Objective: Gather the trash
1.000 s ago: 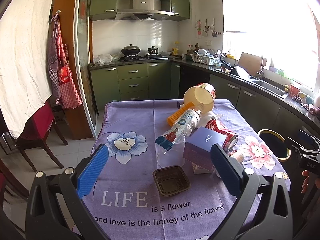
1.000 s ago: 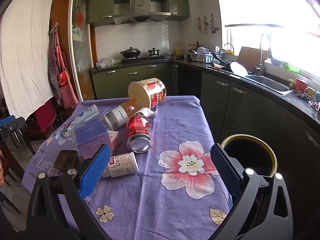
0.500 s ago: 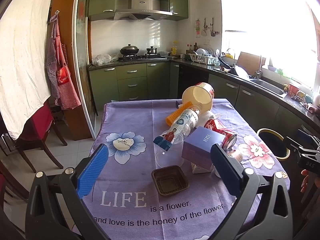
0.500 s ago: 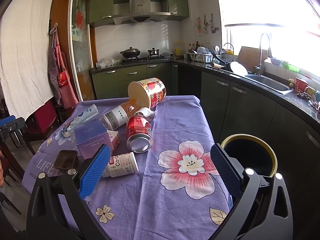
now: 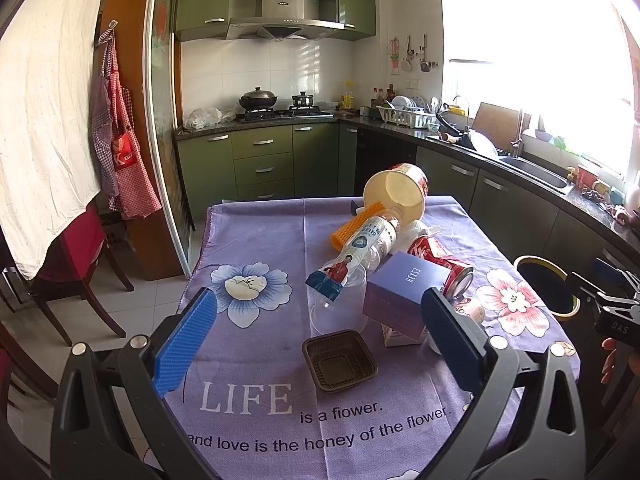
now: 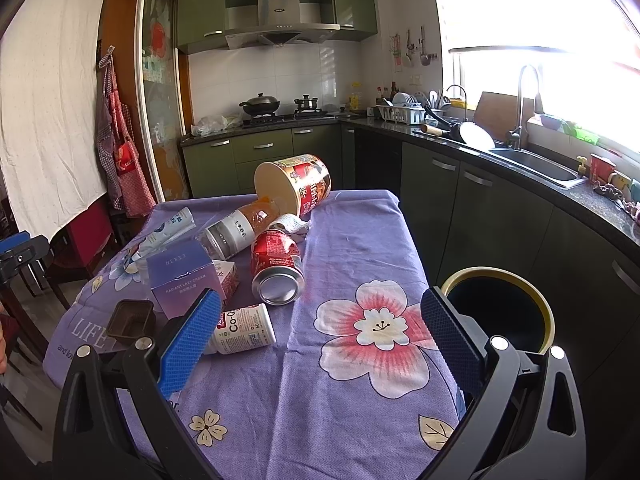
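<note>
Gaping empty: left gripper (image 5: 318, 334), right gripper (image 6: 320, 332).

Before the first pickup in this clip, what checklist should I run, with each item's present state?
1. Left gripper open, nothing held: ok.
2. Right gripper open, nothing held: ok.
3. Trash bin open-topped beside the table: ok.
4. Red can lying on its side with bare tablecloth on its bin side: ok.
5. Purple box free to lift: not ok, it rests on a small carton.
6. Bottle free to lift: cannot tell, its far end meets the tipped noodle cup.
</note>
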{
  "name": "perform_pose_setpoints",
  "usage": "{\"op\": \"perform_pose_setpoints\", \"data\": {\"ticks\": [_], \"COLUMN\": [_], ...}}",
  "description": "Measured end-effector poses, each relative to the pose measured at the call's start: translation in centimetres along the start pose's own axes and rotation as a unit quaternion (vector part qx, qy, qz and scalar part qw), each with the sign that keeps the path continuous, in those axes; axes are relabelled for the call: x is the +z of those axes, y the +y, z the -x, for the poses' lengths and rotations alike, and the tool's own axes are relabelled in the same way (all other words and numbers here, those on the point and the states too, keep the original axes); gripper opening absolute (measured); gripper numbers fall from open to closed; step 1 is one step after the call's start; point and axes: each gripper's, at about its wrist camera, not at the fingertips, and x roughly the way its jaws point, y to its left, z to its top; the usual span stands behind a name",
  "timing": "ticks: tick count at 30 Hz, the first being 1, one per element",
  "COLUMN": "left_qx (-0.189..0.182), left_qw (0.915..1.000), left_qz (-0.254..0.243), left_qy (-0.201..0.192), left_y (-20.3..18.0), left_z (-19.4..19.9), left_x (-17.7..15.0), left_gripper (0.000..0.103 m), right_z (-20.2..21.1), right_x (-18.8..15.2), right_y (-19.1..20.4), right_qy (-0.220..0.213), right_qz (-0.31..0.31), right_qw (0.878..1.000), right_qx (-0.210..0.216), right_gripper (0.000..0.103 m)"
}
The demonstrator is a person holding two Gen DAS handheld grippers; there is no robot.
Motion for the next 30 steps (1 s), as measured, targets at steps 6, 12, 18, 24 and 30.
{"op": "perform_pose_setpoints", "data": {"ticks": [6, 12, 18, 24, 30], "left_qx": [-0.004, -0.011, -0.012, -0.014, -0.011], "left_qw": [1.0000, 0.9999, 0.9999, 0.9999, 0.9999], "left_qz": [0.002, 0.001, -0.003, 0.001, 0.000], "left_qy": [0.005, 0.013, 0.008, 0.002, 0.003], "left_y": [0.1, 0.6, 0.7, 1.5, 2.3], "left_z": [-0.5, -2.3, -4.3, -6.1, -8.5], "left_x": [0.1, 1.1, 2.7, 4.4, 6.4], "left_gripper": [0.097, 0.097, 0.097, 0.097, 0.097], "right_z": [-0.3, -1.6, -4.6, -10.6, -19.8], "right_x": [-0.1, 0.6, 4.0, 8.7, 12.2], "right_y": [0.0, 0.3, 1.4, 3.3, 4.4], "right_qy": [0.001, -0.004, -0.034, -0.042, -0.019], "right_qz": [0.000, 0.017, 0.062, 0.095, 0.096], "right_qw": [1.000, 1.000, 0.997, 0.995, 0.995], "right_qx": [-0.001, -0.005, -0.014, -0.006, -0.014], "right_gripper": [0.099, 0.099, 0.099, 0.099, 0.077]}}
